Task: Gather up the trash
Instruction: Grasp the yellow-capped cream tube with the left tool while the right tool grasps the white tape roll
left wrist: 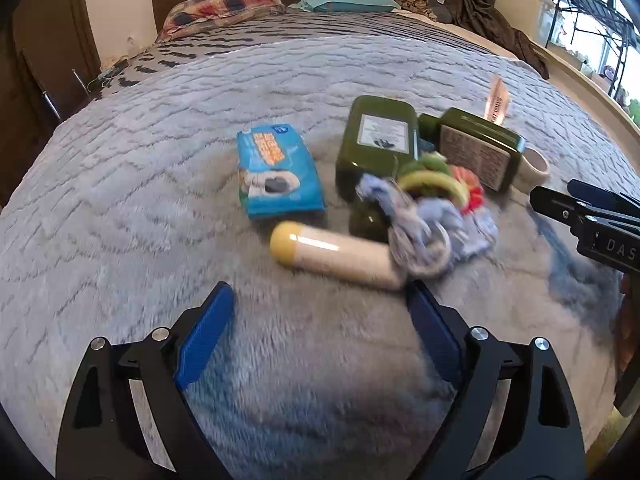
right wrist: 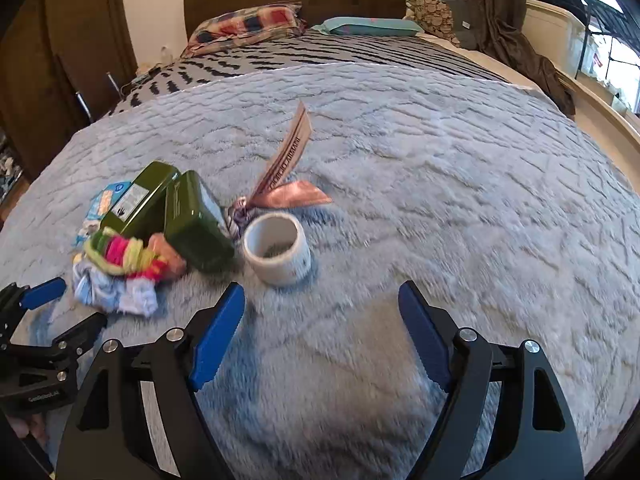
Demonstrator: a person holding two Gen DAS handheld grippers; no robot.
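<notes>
1. Blanket (left wrist: 160, 184): grey-blue plush with a wavy raised pattern, covering the bed; all items lie on it.
2. Left gripper (left wrist: 320, 312): black frame with ribbed blue pads (left wrist: 204, 336), jaws wide apart and holding nothing, hovering just short of the tube.
3. Tube (left wrist: 336, 256): smooth cream cylinder with a rounded yellow cap, lying on its side.
4. Pack (left wrist: 276, 172): flat, glossy blue wipes pouch, just beyond the tube.
5. Bottles (left wrist: 376, 144): two dark green, flat-sided glossy bottles with paper labels, lying side by side.
6. Cloth (left wrist: 420, 224): crumpled pale blue fabric, touching the tube's end; bright green, yellow and pink soft rings (right wrist: 128, 256) rest on it.
7. Tape roll (right wrist: 276, 248): white ring standing on its flat side, just beside one bottle.
8. Ribbon (right wrist: 288, 160): printed pink satin strip, one end rising upward, behind the roll.
9. Right gripper (right wrist: 320, 312): same build, jaws wide apart, empty, near the roll but apart from it.
</notes>
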